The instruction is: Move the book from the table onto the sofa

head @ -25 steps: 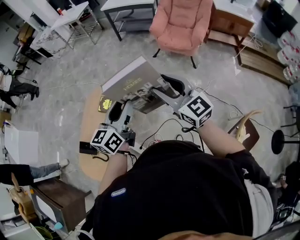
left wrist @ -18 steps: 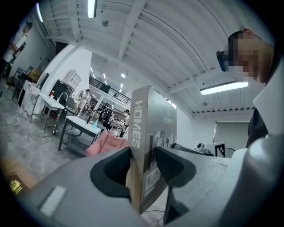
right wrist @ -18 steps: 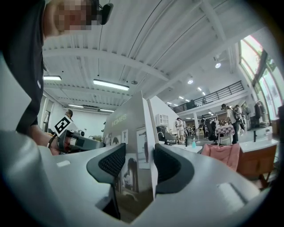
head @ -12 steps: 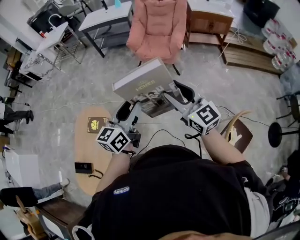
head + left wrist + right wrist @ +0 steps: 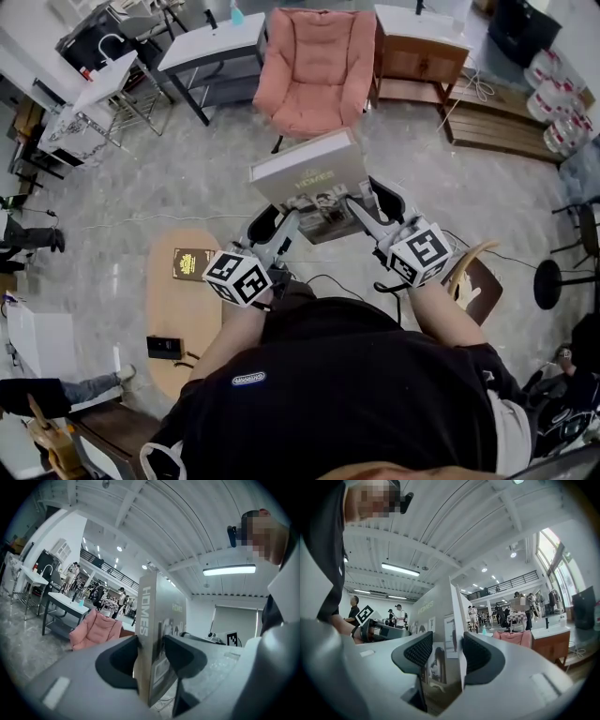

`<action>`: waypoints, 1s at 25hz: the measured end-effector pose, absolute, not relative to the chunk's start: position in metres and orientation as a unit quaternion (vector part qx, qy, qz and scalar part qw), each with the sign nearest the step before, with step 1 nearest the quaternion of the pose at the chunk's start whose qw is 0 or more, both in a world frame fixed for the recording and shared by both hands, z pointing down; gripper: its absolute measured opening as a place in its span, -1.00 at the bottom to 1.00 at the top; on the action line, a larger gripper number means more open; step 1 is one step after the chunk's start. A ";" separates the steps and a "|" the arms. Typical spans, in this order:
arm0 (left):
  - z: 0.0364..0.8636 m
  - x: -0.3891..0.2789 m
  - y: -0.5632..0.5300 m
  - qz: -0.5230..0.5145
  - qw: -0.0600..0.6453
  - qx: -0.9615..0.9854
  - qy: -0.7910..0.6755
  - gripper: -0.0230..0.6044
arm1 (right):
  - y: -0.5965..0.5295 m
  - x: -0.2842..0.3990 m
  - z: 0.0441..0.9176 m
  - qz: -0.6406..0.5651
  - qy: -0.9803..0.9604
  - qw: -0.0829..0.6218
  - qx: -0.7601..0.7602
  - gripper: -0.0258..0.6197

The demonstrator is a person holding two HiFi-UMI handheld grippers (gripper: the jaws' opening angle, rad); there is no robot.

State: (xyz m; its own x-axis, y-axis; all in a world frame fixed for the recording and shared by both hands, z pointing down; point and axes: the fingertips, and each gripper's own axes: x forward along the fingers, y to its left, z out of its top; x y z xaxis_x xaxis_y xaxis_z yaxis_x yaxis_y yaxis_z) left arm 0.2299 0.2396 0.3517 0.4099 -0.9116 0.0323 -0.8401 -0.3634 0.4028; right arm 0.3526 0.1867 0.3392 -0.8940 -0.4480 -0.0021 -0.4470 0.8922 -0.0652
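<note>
Over the last second the book has travelled off the oval worktop. It now hangs over the grey floor, between that worktop and the pink sofa chair, which has swung round to sit almost straight ahead at the top of the head view. A second ago the book overlapped the worktop's far end. Now it is well clear of it, and only a small dark book with a gold emblem and a black device lie there. The grip has not altered. The left claw is clamped on the book's near edge at the spine, with the "HOMES" lettering standing between its 2 pads in the left gripper view. The right claw pinches the same edge further along, the cover caught between its pads. The book rides roughly flat, shared by both claws. As I judge it, the lift-off is done and the carry is about halfway. What remains is to close the gap to the seat cushion and lower the book onto it before either claw lets go.
</note>
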 end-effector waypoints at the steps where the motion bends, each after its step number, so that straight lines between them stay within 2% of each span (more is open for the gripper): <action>1: 0.357 0.230 0.237 -0.099 0.182 0.821 -0.532 -0.36 | 0.185 0.352 0.344 -0.030 0.972 0.008 -0.232 -0.21; 6: 0.375 0.205 0.206 -0.109 0.184 0.827 -0.520 -0.36 | 0.158 0.330 0.360 -0.029 0.968 0.002 -0.248 -0.21; 16: 0.355 0.122 0.088 -0.101 0.187 0.846 -0.489 -0.36 | 0.050 0.251 0.341 -0.034 0.960 -0.006 -0.280 -0.22; 25: 0.366 0.051 0.039 -0.099 0.215 0.842 -0.484 -0.36 | 0.000 0.180 0.352 -0.061 0.956 -0.020 -0.285 -0.22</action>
